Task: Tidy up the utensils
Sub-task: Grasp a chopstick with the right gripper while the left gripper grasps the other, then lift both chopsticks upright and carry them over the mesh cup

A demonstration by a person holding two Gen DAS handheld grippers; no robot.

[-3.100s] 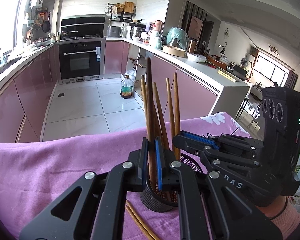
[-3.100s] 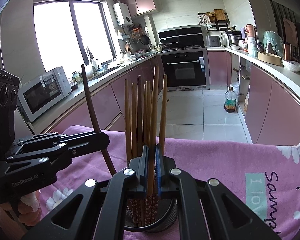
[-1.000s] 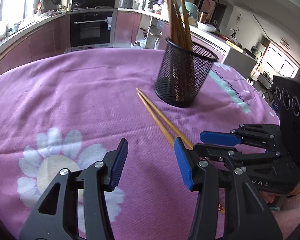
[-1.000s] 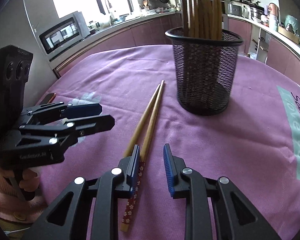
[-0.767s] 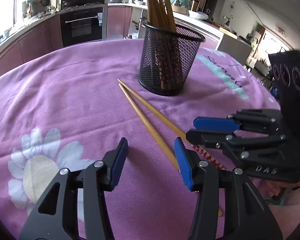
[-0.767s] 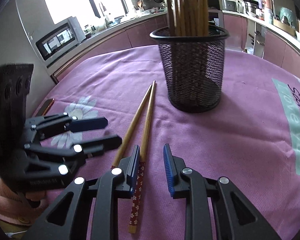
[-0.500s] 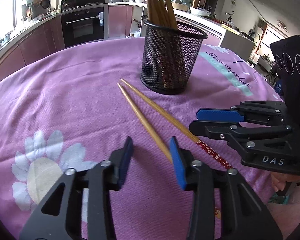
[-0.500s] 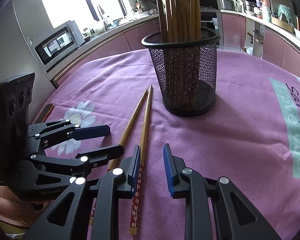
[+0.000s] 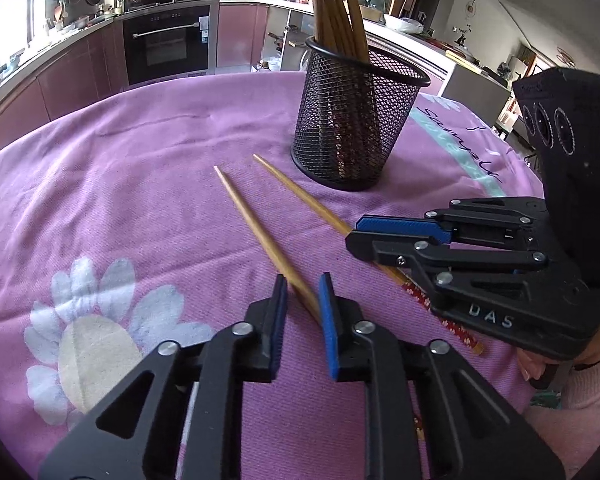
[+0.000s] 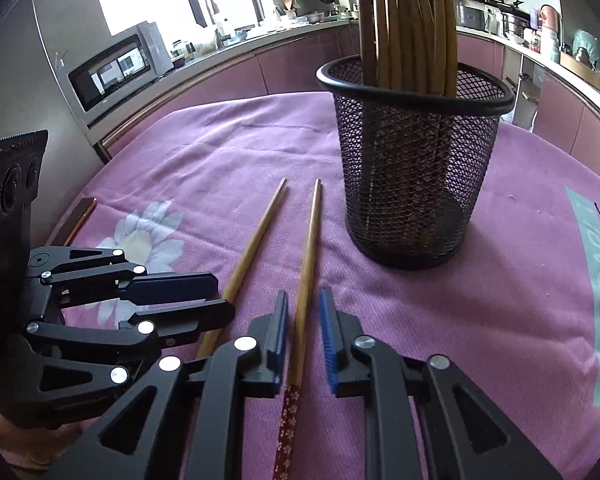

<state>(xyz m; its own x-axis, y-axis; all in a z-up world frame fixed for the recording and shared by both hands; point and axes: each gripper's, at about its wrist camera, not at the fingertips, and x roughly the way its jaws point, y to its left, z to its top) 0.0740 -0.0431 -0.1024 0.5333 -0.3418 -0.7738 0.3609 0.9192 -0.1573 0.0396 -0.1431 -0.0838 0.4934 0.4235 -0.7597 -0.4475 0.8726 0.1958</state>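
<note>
A: Left claw point(image 9: 302, 300)?
B: Just been closing round left stick point(image 9: 256, 224), not pinching yet. Right claw point(image 10: 303, 320) same, right stick point(image 10: 308, 248). Cup point(image 10: 412, 184) at 1 o'clock.
A: Handling?
B: Likely light, stiff, slick; grip thick end.

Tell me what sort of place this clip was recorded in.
A home kitchen, most likely. A built-in oven sits among pink cabinets, a microwave stands on the counter, and pans hang near the window. The work happens on a table under a purple cloth.
</note>
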